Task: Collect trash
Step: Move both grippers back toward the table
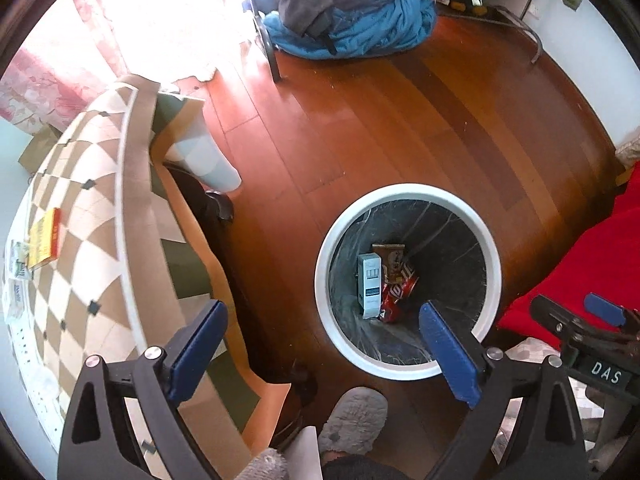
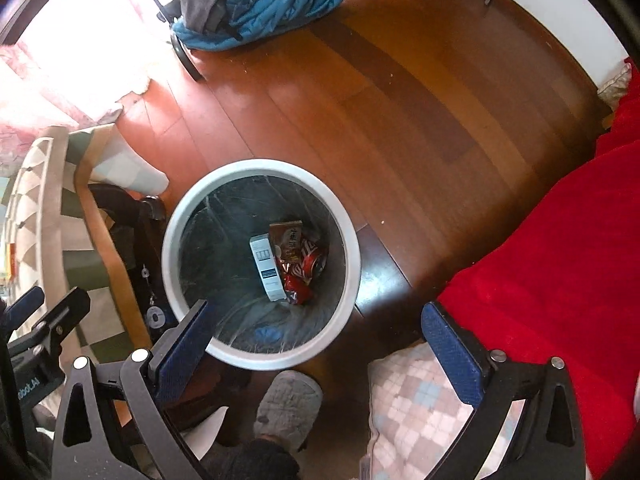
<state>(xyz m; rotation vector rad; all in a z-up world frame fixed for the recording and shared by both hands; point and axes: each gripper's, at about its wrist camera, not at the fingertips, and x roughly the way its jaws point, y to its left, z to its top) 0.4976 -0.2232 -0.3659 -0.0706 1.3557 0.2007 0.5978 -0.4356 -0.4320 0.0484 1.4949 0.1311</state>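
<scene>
I read this as the gap between drops. The round white-rimmed waste bin with the dark liner (image 1: 408, 280) stands on the reddish wooden floor (image 1: 400, 120), just off the corner of the table with the brown-and-cream diamond cloth (image 1: 80, 220). At the bottom of the bin lie a pale blue-and-white carton (image 1: 369, 285), a crushed red soft-drink can (image 1: 398, 294) and a brown snack wrapper (image 1: 391, 262), all touching.

My left gripper (image 1: 322, 348) hangs spread wide and empty above the bin's near rim. My right gripper (image 2: 316, 340) is likewise fully parted and carries nothing, over the same rim.

More rubbish seems to remain on the tablecloth's left edge: a yellow-and-red flat packet (image 1: 44, 238) and some pale papers (image 1: 16, 280) beside it. My guess is that the next move means swinging the left tool back over the tabletop, lining the pads on either side of that packet and closing on its thin edges.
</scene>
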